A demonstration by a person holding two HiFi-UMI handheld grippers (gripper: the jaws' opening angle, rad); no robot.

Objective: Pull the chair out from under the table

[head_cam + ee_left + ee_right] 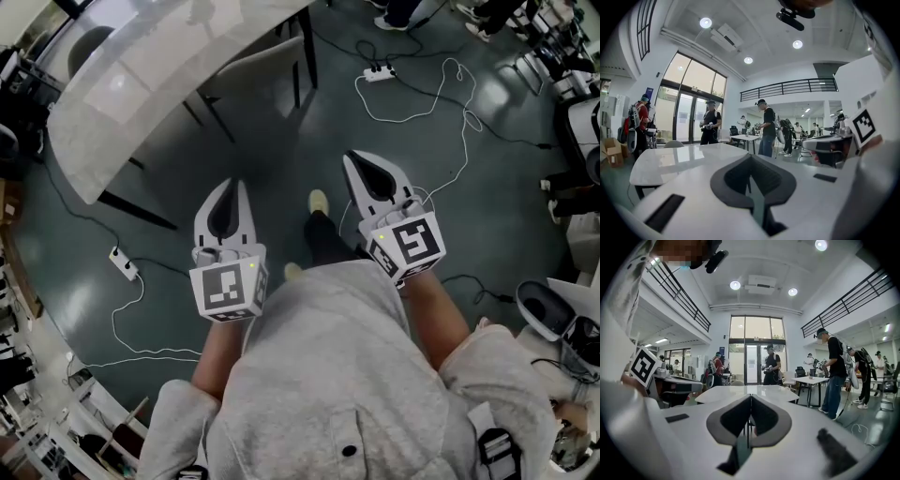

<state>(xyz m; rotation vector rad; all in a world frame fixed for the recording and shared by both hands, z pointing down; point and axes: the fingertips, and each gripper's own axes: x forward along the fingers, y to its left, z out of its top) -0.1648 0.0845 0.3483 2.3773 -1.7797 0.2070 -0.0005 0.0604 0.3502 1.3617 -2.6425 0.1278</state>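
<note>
The white table (122, 94) fills your 11 o'clock, with the chair (255, 73) tucked under its edge near 12. Your left forearm (217, 354) and right forearm (439, 314) reach forward side by side, roughly level. Your left gripper (229, 186) and right gripper (353, 159) are both pinched closed on nothing, well short of the chair.

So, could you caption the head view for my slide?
Left gripper and right gripper, both shut and empty, point toward the table with the chair under it.
</note>
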